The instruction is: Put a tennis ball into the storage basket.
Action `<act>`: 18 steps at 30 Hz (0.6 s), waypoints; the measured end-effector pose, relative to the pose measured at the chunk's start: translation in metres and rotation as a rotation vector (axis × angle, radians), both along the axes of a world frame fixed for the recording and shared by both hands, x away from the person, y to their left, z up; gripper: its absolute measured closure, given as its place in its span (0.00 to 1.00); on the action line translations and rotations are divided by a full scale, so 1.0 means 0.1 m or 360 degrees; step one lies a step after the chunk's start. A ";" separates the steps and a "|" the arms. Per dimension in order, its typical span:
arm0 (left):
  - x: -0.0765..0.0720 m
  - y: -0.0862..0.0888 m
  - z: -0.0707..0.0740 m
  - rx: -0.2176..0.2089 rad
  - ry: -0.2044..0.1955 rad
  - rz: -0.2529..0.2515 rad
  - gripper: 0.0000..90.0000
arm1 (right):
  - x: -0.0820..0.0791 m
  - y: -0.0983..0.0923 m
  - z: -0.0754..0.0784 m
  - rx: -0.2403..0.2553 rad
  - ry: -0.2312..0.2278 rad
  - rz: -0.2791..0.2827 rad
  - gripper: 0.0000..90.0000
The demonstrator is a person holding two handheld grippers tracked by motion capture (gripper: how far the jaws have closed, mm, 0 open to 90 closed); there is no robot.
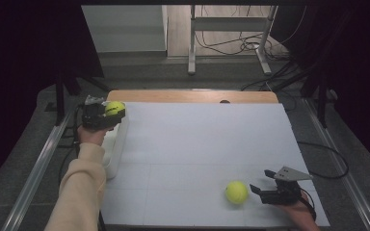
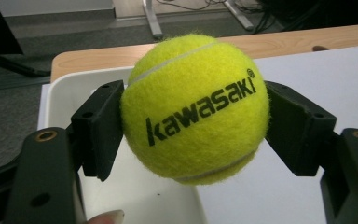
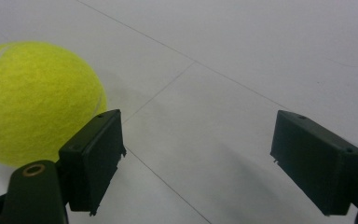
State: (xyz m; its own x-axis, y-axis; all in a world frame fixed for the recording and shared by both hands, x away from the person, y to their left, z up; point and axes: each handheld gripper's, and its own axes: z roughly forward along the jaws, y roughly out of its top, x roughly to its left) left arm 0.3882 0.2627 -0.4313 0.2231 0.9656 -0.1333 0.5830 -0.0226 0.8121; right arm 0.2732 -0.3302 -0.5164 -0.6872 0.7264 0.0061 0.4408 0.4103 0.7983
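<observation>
My left gripper (image 1: 112, 113) is shut on a yellow tennis ball (image 1: 114, 108) at the table's left edge. In the left gripper view the ball (image 2: 195, 108), printed "kawasaki", is pinched between both black pads, held above a white tray (image 2: 65, 95). A second yellow tennis ball (image 1: 236, 192) rests on the white sheet at the front right. My right gripper (image 1: 262, 182) stands open just right of it. In the right gripper view that ball (image 3: 32, 100) lies beyond the left pad, outside the jaws of the gripper (image 3: 198, 163).
The long white tray (image 1: 114, 151) runs along the table's left edge, under my left forearm in a cream sleeve (image 1: 79, 190). The white sheet (image 1: 197, 144) covers a wooden tabletop (image 1: 192, 96). Metal rails flank the table; cables and a stand lie beyond it.
</observation>
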 end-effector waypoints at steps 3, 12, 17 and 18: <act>0.03 0.02 -0.01 0.0012 0.0016 0.0017 0.30 | 0.00 0.00 0.00 0.0000 0.0000 0.0000 0.19; 0.11 0.12 -0.11 0.0026 0.0080 0.0083 0.30 | 0.00 0.00 -0.01 -0.0002 0.0003 -0.0005 0.20; 0.14 0.16 -0.14 0.0031 0.0093 0.0109 0.30 | 0.00 0.00 -0.01 -0.0007 0.0003 -0.0007 0.20; 0.14 0.16 -0.14 0.0031 0.0093 0.0109 0.30 | 0.00 0.00 -0.01 -0.0007 0.0003 -0.0007 0.20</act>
